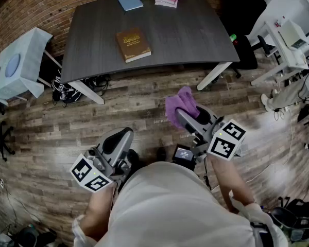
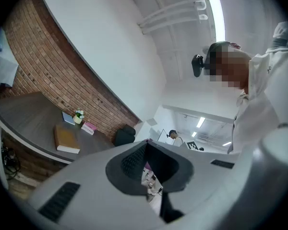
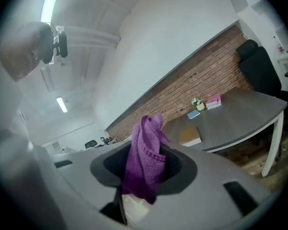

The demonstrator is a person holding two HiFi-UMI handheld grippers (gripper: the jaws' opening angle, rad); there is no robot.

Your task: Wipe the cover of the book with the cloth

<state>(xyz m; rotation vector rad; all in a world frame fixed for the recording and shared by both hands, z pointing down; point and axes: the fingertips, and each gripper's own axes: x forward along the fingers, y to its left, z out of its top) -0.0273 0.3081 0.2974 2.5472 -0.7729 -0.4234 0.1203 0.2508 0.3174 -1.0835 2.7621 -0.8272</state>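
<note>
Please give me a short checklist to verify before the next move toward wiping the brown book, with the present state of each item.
1. Purple cloth clamped in right gripper: ok.
2. Left gripper shut and empty: ok.
3. Brown book lies flat on the table, cover up: ok.
4. Nothing rests on the book's cover: ok.
5. Cloth close enough to touch the book: not ok, both grippers are over the floor, short of the table.
6. Where the cover is dirty: cannot tell.

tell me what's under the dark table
Its white legs show, and dark clutter with cables lies on the floor by the leg at the head view's left. The tabletop hides whatever sits further in.
</note>
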